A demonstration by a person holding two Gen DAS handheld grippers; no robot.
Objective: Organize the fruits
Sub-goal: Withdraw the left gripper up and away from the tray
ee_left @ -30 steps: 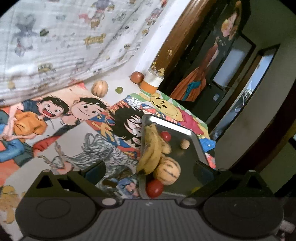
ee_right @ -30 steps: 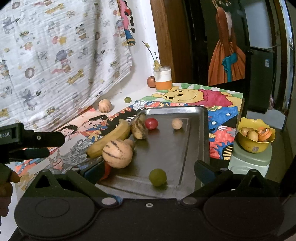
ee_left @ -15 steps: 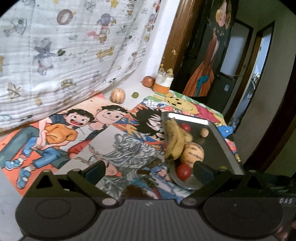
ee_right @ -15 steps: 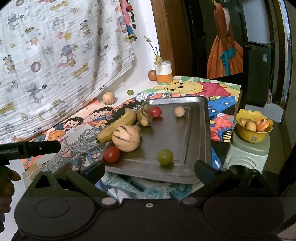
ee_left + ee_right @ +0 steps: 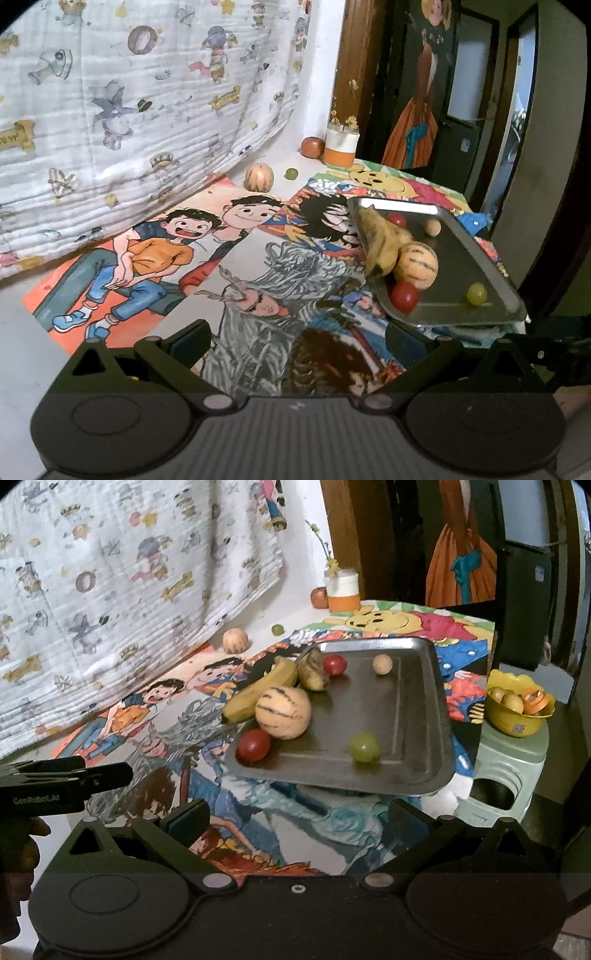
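Far left in the right wrist view, a hand [image 5: 16, 853] holds the left gripper [image 5: 110, 775], seen side-on w/ its black fingers pointing right over the cartoon-print cloth [image 5: 155, 716]. In its own view the left gripper [image 5: 297, 338] has its fingers spread wide apart, nothing btwn them – only the cloth [image 5: 159, 254] below.

Behind, a printed white sheet [image 5: 110, 572] hangs along the far-left wall. At its foot, off the tray: a small striped melon [image 5: 235, 640], a green grape [image 5: 277, 629] just right of it, then farther back an apple [image 5: 319, 597] touching a white-and-orange jar [image 5: 343, 592].

Centre-right sits the metal tray [image 5: 424, 716], its near edge past the table edge. On its left side: a banana [image 5: 258, 694] lying over the left rim, a spotted darker banana [image 5: 312, 672] beside it, and a striped melon [image 5: 283, 712] against the banana. A red tomato [image 5: 253, 744] lies at the near-left corner, just beside the melon; a second tomato [image 5: 334, 664] sits farther back by the spotted banana. A small tan round fruit [image 5: 382, 664] is near the far rim, and a green grape [image 5: 364, 747] sits alone nr the near rim.

The right gripper [image 5: 297, 819] is also wide open & empty, near side of the tray – not touching it.

Far right, a yellow bowl [image 5: 517, 716] w/ small fruits rests on a pale green stool [image 5: 509, 764].
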